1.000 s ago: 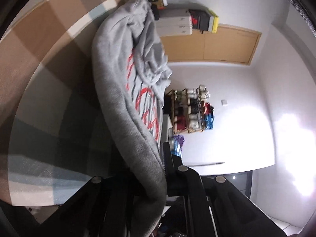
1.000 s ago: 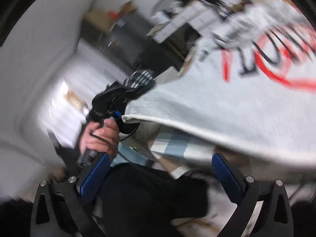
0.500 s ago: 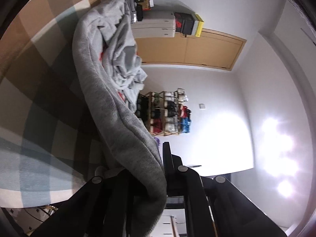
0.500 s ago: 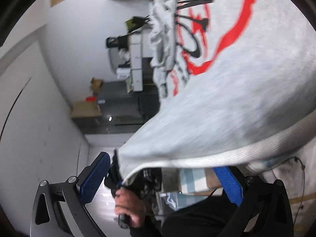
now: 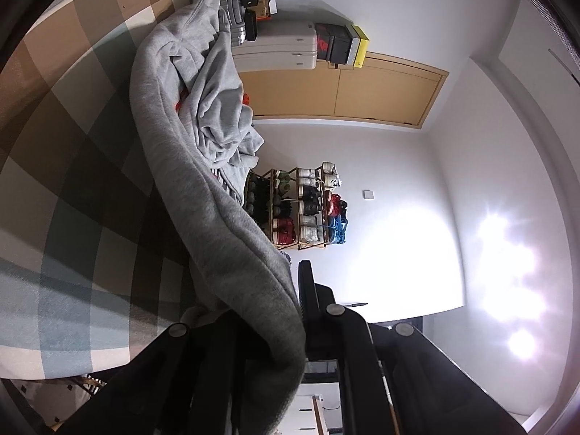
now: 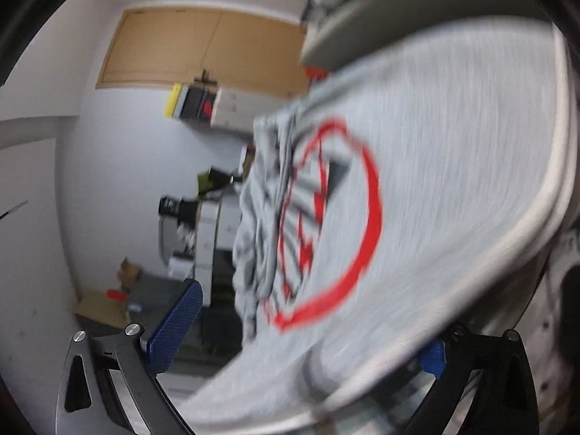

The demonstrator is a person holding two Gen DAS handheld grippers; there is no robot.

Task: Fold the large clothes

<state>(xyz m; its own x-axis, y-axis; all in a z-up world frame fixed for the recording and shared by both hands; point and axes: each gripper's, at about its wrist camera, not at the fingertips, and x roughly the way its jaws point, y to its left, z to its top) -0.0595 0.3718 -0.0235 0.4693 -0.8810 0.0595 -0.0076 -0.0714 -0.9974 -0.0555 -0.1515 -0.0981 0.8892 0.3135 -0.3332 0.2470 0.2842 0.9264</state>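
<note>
Pinching the grey sweatshirt, left gripper tilts sideways; right gripper fingers spread.

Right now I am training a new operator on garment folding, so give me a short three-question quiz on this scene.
1. True or false: the left gripper is shut on the grey fleece sweatshirt with the red circular print.
2. Which surface lies under the sweatshirt in the left wrist view? A) bare wooden floor B) checked brown, teal and white cloth C) glass tabletop
3. Fill in: in the right wrist view, the right gripper has blue pads set wide ____, with the sweatshirt hem draped between them.

Key: 1 true; 2 B; 3 apart.
</note>
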